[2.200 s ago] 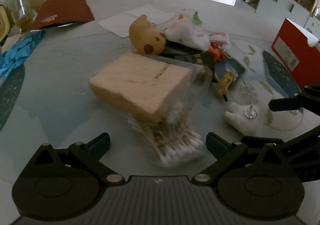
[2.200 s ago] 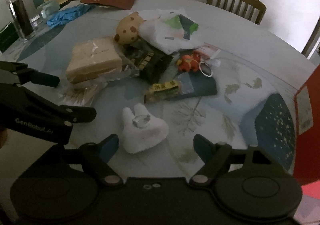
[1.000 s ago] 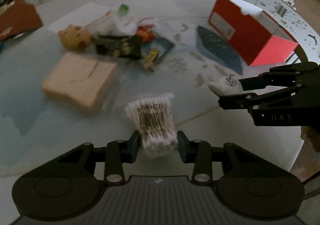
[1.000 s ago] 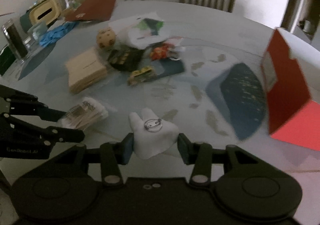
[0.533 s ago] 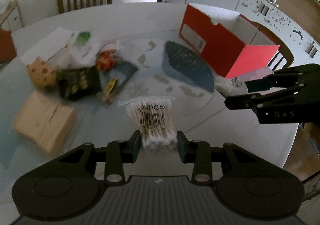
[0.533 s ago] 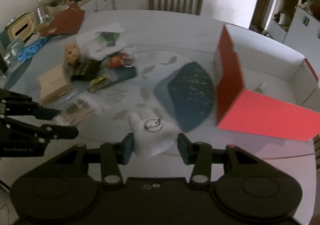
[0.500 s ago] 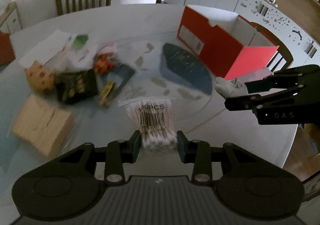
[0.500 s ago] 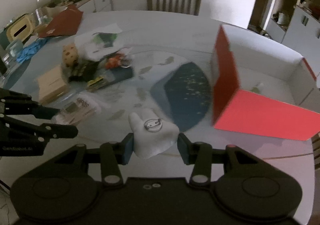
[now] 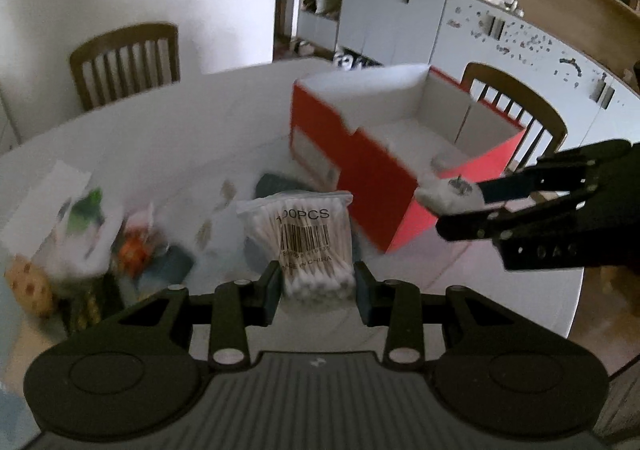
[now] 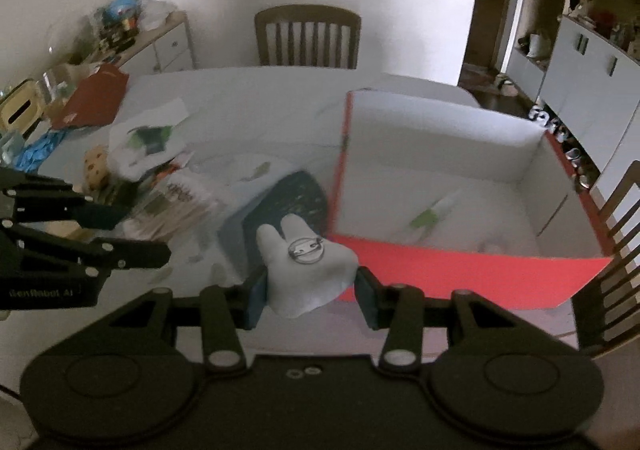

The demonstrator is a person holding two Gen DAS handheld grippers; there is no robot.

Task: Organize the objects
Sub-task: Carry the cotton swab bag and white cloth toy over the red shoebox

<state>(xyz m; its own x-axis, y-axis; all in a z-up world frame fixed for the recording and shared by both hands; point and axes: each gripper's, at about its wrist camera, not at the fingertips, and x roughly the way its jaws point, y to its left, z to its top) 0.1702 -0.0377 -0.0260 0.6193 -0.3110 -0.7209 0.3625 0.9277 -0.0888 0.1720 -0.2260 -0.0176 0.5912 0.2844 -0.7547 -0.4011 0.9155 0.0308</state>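
Observation:
My left gripper (image 9: 316, 286) is shut on a clear bag of cotton swabs (image 9: 308, 234) and holds it above the table, short of the red box (image 9: 372, 173). My right gripper (image 10: 310, 292) is shut on a white plush rabbit pin (image 10: 306, 258) and holds it near the front wall of the red box (image 10: 460, 270). The right gripper also shows in the left wrist view (image 9: 464, 205) with the plush (image 9: 444, 193) over the box's corner. The box is open and white inside, with a small green and white item (image 10: 434, 211) on its floor.
A pile of loose things (image 9: 92, 242) lies on the round table (image 10: 248, 97) at the left: a spotted yellow toy (image 10: 94, 165), a white bag (image 10: 148, 137), blue gloves (image 10: 36, 149). Wooden chairs (image 10: 308, 37) stand around the table. A cluttered sideboard (image 10: 132, 37) is far left.
Both grippers have risen and swung right toward the red box, carrying the swabs and the plush. The box now fills more of both views; the pile has dropped away to the left.

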